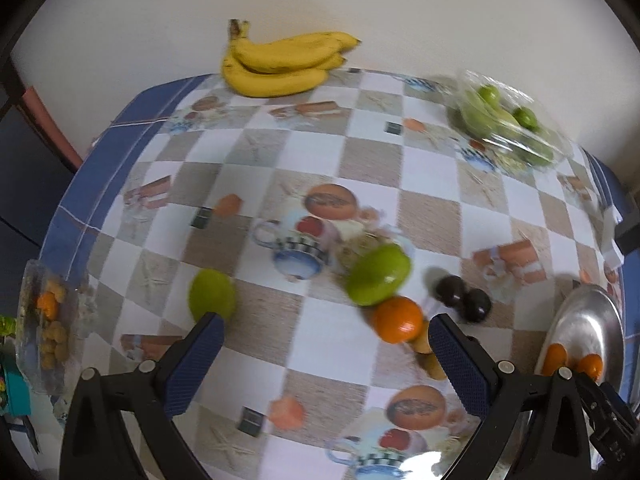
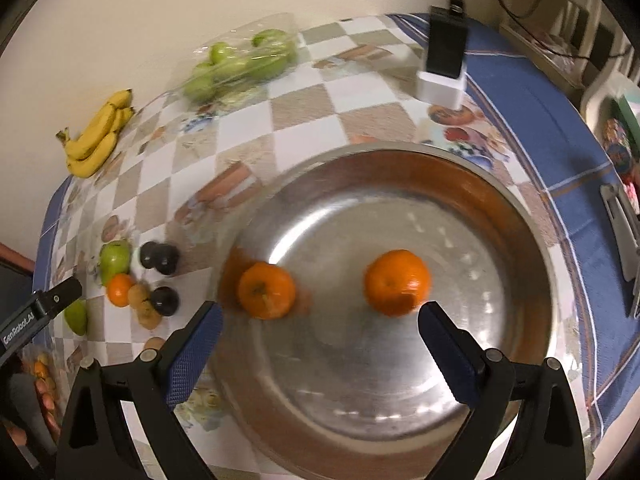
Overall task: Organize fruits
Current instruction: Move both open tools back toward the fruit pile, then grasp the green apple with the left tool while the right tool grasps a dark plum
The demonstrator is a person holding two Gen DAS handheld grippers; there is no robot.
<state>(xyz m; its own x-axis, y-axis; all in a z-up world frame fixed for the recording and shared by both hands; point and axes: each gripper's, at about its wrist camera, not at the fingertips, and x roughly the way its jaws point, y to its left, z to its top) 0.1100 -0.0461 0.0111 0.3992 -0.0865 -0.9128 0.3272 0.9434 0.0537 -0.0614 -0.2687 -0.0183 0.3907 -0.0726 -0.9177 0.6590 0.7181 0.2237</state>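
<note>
Gaping empty: left claw (image 1: 326, 336), right claw (image 2: 320, 322) | bagged green fruit (image 1: 504, 120) blurred, kind unclear

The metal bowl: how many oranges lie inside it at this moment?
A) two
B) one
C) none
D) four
A: the right wrist view shows two oranges, one and another, lying apart on the bottom of the metal bowl, and no other fruit is in it.
</note>
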